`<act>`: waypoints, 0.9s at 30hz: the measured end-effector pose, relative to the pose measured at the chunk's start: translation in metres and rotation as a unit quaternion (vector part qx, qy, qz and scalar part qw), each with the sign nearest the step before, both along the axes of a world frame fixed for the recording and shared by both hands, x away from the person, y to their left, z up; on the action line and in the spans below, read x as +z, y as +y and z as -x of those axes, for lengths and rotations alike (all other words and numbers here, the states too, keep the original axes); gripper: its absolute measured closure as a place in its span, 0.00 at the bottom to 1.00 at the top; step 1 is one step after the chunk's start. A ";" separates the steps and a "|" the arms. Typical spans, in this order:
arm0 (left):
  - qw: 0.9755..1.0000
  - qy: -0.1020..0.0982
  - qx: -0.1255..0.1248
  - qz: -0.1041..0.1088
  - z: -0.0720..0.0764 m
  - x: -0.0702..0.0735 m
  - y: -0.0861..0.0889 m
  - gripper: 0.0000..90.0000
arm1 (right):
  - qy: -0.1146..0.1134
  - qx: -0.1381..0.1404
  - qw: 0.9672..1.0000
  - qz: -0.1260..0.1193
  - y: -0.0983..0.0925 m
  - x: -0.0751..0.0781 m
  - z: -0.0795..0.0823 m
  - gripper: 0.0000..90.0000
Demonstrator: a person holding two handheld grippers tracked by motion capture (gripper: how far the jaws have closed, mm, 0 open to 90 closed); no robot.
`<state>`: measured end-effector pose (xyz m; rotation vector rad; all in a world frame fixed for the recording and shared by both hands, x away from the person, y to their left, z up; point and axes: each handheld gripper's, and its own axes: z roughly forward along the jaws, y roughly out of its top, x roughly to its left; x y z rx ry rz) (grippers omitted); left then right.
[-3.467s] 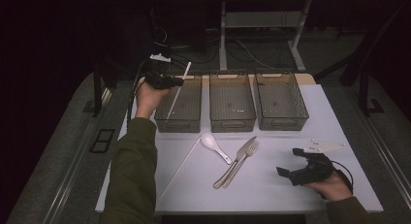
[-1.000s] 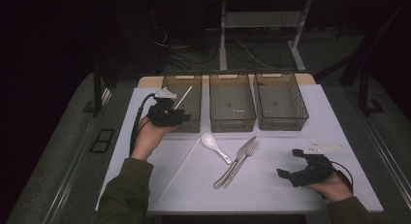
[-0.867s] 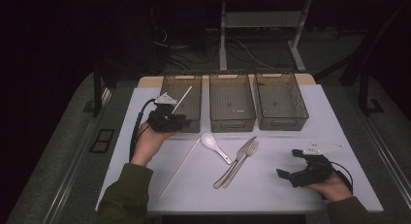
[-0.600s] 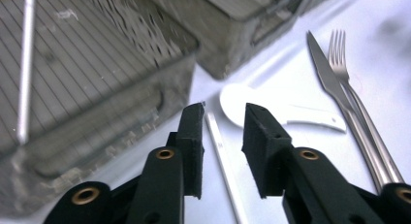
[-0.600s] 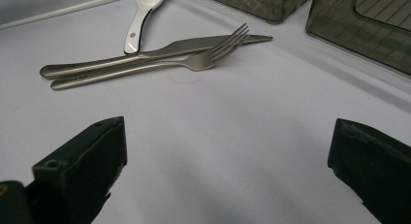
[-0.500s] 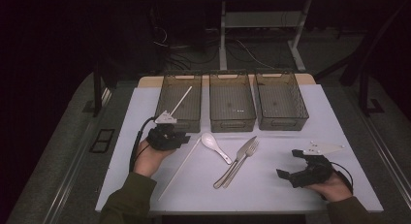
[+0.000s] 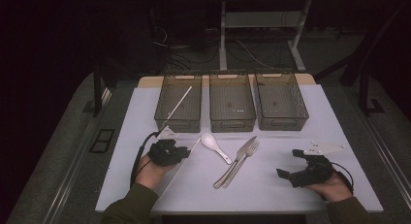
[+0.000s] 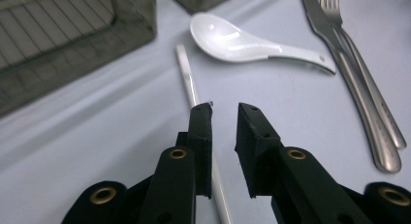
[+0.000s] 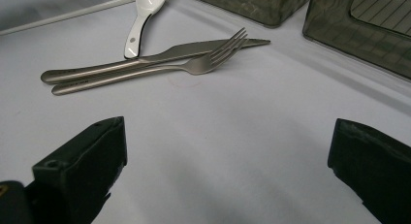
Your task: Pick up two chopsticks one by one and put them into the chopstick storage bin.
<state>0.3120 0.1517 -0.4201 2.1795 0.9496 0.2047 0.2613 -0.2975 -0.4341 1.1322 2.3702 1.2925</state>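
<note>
— Pale counter [image 7: 291,195], dark room behind. Is the chopstick [image 8: 186,81] gripped?
— Hard to tell: the left claw [image 8: 224,107], jaws just closing to a narrow gap, hides its middle under one jaw.
— And the right claw [image 9: 223,151]?
— Wide open, empty, near the steel fork [image 9: 145,71].

Three dark mesh bins are set side by side along the far edge of the white table [image 7: 291,185]. A white chopstick [image 7: 178,104] is laid aslant in the left bin [image 7: 178,122]. The middle bin [image 7: 231,124] and the right bin [image 7: 281,123] are positioned to its right. A white ceramic spoon [image 7: 214,145] is placed on the table in front of the middle bin. Just beside it, a steel knife [image 7: 237,158] and a steel fork [image 7: 245,158] are laid together, their handles touching and directed toward the near edge.
</note>
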 end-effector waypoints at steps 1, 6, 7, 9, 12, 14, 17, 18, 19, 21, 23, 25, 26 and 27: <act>1.000 -0.001 0.000 -0.003 0.000 0.000 0.000 0.85 | -0.001 -0.001 1.000 -0.001 0.000 0.000 0.000 0.01; 1.000 0.011 0.005 0.001 -0.001 -0.004 0.001 0.86 | -0.001 -0.002 1.000 0.000 0.000 0.000 0.000 0.01; 1.000 0.011 0.004 0.002 -0.002 -0.005 0.001 0.86 | -0.001 -0.002 1.000 0.000 0.000 0.000 0.000 0.01; 1.000 0.011 0.003 -0.002 -0.003 -0.007 0.001 0.86 | -0.001 -0.002 1.000 0.001 0.000 0.000 0.001 0.01; 1.000 0.019 0.003 -0.006 -0.003 -0.011 0.001 0.86 | -0.001 -0.003 1.000 0.000 0.000 0.000 0.001 0.01; 1.000 0.022 0.004 -0.007 -0.003 -0.012 0.000 0.87 | -0.001 -0.003 1.000 0.001 0.000 0.000 0.001 0.01; 1.000 0.022 0.002 -0.018 -0.004 -0.013 -0.001 0.87 | -0.001 -0.003 1.000 0.001 0.000 0.000 0.000 0.01; 1.000 0.022 -0.001 -0.023 -0.004 -0.014 -0.002 0.87 | -0.001 -0.003 1.000 0.001 0.000 0.000 0.000 0.01; 0.999 0.025 0.000 -0.024 -0.004 -0.016 -0.003 0.88 | -0.001 -0.003 1.000 0.001 0.000 0.000 0.000 0.01; 0.999 0.025 -0.004 -0.035 -0.005 -0.018 -0.004 0.88 | -0.001 -0.003 1.000 0.001 0.000 0.000 0.001 0.01; 0.999 0.024 -0.004 -0.040 -0.004 -0.018 -0.006 0.88 | -0.002 -0.003 1.000 0.000 0.000 0.000 0.001 0.01; 0.999 0.020 -0.004 -0.042 -0.003 -0.019 -0.006 0.88 | -0.002 -0.003 1.000 0.000 0.000 0.000 0.001 0.01; 0.999 0.020 -0.002 -0.042 -0.003 -0.019 -0.007 0.88 | -0.002 -0.003 1.000 0.001 0.000 0.000 0.001 0.01; 0.999 0.020 0.000 -0.043 -0.002 -0.019 -0.007 0.88 | -0.002 -0.004 1.000 0.001 0.000 0.000 0.000 0.01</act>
